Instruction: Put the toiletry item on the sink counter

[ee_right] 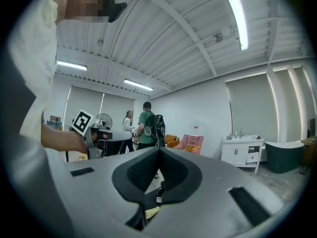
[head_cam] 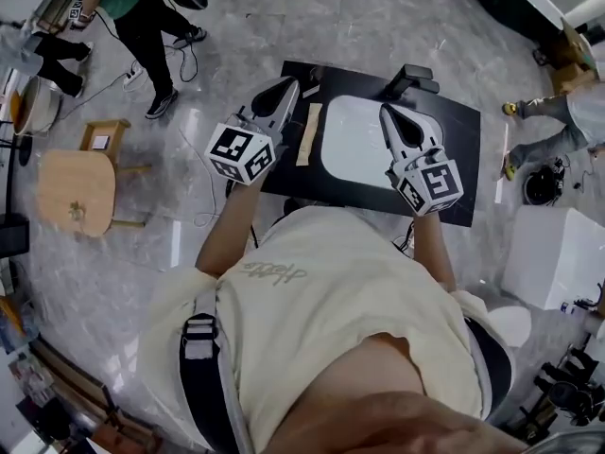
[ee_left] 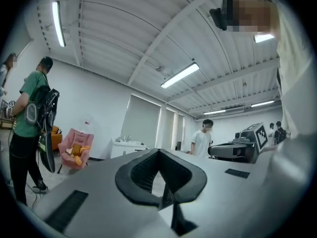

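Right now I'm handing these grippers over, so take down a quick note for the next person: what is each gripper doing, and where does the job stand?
Left gripper: jaws shut, nothing between them, held above the counter's left part.
Right gripper: jaws shut, empty, over the white basin.
Things: a flat tan strip, probably the toiletry item, lies on the black sink counter just left of the basin.
Done: the item looks placed.
Left: likely only to confirm it and pull back.
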A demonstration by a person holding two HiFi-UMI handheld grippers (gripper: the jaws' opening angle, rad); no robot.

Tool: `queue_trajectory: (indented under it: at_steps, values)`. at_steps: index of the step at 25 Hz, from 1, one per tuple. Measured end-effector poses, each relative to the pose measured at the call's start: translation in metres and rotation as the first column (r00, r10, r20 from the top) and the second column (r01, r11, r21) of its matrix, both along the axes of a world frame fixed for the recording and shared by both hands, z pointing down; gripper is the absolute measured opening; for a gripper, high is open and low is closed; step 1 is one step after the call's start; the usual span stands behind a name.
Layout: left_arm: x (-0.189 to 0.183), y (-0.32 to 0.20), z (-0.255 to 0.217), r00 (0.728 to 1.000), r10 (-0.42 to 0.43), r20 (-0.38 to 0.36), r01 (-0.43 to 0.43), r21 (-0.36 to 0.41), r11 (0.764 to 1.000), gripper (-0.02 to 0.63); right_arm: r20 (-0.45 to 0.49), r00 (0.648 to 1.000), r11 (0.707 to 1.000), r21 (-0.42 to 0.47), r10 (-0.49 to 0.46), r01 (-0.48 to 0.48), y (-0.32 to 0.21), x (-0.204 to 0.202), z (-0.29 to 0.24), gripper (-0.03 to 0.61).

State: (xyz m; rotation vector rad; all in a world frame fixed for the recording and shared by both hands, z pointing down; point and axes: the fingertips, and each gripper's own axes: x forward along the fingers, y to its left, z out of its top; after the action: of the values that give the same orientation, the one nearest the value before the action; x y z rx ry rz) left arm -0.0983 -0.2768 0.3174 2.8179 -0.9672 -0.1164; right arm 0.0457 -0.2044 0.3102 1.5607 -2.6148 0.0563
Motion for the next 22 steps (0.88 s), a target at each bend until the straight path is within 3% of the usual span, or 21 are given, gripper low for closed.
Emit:
queue_trajectory:
  at_steps: [8, 22]
  values:
    - [-0.010, 0.004, -0.032, 1.000, -0.017, 0.011, 0.016, 0.082, 0.996, 0.003, -0.002, 1.000, 0.999, 0.027, 0.022, -0.022, 0.012, 0.000, -0.021, -0.006]
    - [-0.017, 0.002, -0.005, 1.000, -0.018, 0.004, 0.018, 0.030, 0.999, 0.005, 0.017, 0.999, 0.999, -0.010, 0.045, -0.045, 0.011, 0.005, -0.004, -0.006]
